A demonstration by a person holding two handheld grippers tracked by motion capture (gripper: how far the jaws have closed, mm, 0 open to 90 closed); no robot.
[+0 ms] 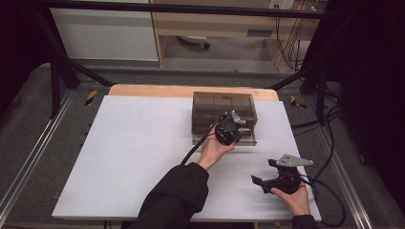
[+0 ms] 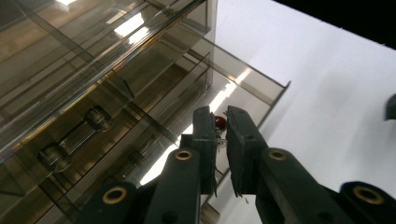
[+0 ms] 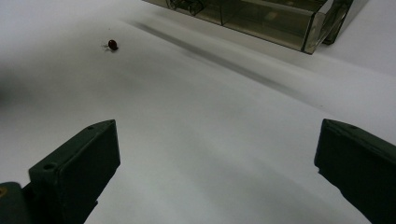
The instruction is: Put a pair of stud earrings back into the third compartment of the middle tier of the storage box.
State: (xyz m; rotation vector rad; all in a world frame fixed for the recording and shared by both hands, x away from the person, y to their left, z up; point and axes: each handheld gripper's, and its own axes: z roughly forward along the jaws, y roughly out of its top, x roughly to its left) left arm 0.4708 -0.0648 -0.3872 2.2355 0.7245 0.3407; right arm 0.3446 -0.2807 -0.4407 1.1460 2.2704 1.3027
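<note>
A smoky see-through drawer box (image 1: 223, 110) stands at the back middle of the white table (image 1: 133, 152). My left gripper (image 1: 230, 128) hovers over its front, where a drawer (image 2: 261, 88) is pulled out. In the left gripper view the jaws (image 2: 221, 116) are shut on a small red part (image 2: 220, 122) with thin wire legs, just above the open drawer. Another small red part (image 3: 112, 45) lies loose on the table in the right gripper view, short of the box (image 3: 261, 16). My right gripper (image 1: 264, 171) rests near the table's front right, open (image 3: 217, 128) with nothing between its jaws.
A wooden strip (image 1: 191, 90) runs along the table's far edge behind the box. Black frame struts (image 1: 57, 71) rise at both back corners. Cables (image 1: 329, 157) trail off the right side.
</note>
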